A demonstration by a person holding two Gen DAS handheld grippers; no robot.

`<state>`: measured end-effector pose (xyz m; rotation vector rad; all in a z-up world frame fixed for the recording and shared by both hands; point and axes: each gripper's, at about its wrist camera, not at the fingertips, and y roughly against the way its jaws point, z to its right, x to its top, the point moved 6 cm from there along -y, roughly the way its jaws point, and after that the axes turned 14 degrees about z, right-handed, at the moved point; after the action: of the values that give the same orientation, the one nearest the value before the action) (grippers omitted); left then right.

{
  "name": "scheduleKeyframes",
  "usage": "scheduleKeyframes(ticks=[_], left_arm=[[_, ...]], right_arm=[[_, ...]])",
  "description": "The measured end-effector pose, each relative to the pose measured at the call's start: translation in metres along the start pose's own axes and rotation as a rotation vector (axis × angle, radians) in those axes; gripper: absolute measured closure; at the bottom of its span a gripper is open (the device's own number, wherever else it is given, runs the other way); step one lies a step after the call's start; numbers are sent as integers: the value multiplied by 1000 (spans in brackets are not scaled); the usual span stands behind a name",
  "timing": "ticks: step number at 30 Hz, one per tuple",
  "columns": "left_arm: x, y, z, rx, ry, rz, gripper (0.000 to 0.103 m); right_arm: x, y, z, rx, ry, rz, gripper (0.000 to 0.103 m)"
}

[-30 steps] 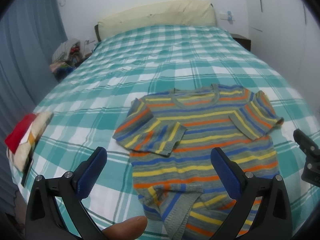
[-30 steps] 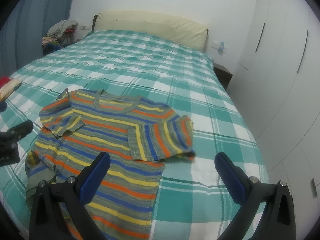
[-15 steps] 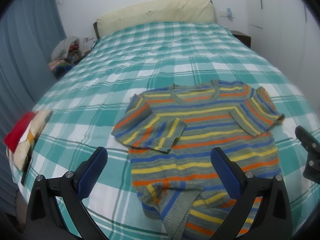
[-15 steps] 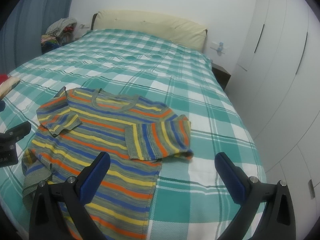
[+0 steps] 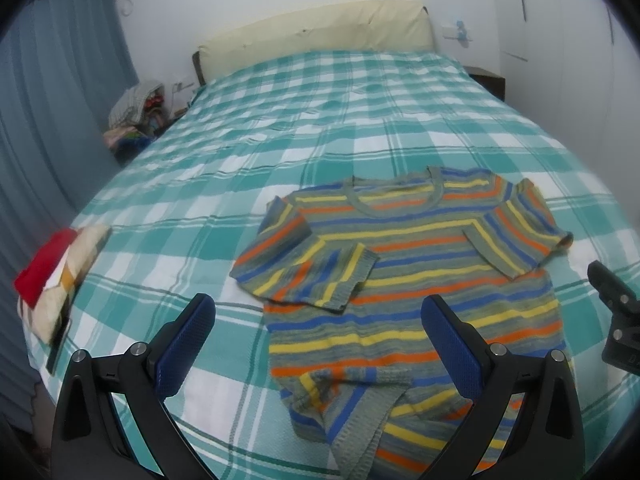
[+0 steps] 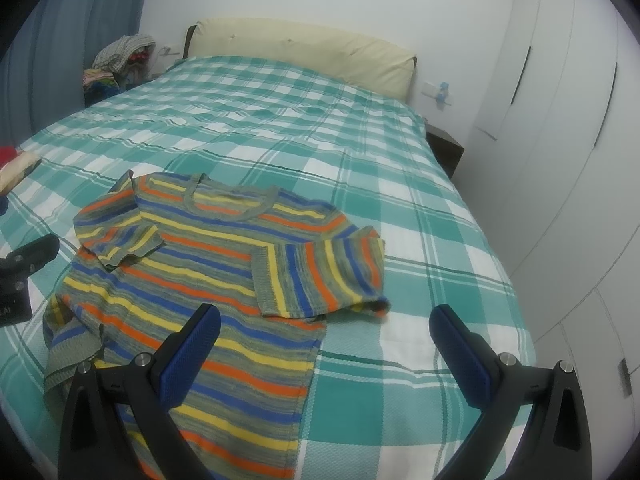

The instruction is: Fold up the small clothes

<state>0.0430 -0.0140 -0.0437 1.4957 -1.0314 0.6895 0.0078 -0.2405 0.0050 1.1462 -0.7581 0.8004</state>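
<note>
A small striped knit sweater [image 5: 404,272], grey with orange, yellow and blue bands, lies face up on the teal checked bed [image 5: 320,128]. Both sleeves are folded in over the chest. Its near left hem corner is bunched and turned over [image 5: 352,412]. My left gripper [image 5: 320,340] is open and empty, held above the sweater's lower left part. In the right wrist view the sweater [image 6: 192,280] lies at the left, and my right gripper [image 6: 324,344] is open and empty over its lower right edge.
A folded red and cream stack of clothes [image 5: 56,276] sits at the bed's left edge. A cream headboard [image 5: 316,36] stands at the far end. A clothes pile [image 5: 136,116] lies beside the bed, with white wardrobe doors [image 6: 560,120] at the right.
Both grippers have drawn back and risen slightly, so the sweater sits a little farther off. A fingertip at the bottom of the left wrist view is gone. The sweater has not moved.
</note>
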Motion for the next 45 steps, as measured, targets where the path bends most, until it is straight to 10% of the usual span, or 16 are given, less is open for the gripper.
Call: scheduleKeyframes(ticks=[21, 27, 33, 37, 40, 42, 45], left_arm=[[2, 0, -6, 22, -9, 13, 0], [6, -5, -34, 57, 56, 7, 0], [3, -14, -42, 71, 82, -13, 0], [-1, -15, -40, 74, 59, -15, 0], [-4, -19, -43, 81, 58, -28, 0], [-5, -21, -45, 78, 68, -37, 0], [-5, -21, -47, 68, 78, -42, 0]], right_arm=[[-6, -4, -8, 19, 8, -11, 0], [-2, -19, 41, -53, -98, 51, 0], [-22, -86, -20, 251, -49, -149, 2], [-51, -151, -57, 216, 134, -242, 18], [-71, -183, -50, 312, 16, -339, 33], [-61, -180, -24, 290, -46, -326, 99], [-43, -166, 35, 200, -81, -270, 99]])
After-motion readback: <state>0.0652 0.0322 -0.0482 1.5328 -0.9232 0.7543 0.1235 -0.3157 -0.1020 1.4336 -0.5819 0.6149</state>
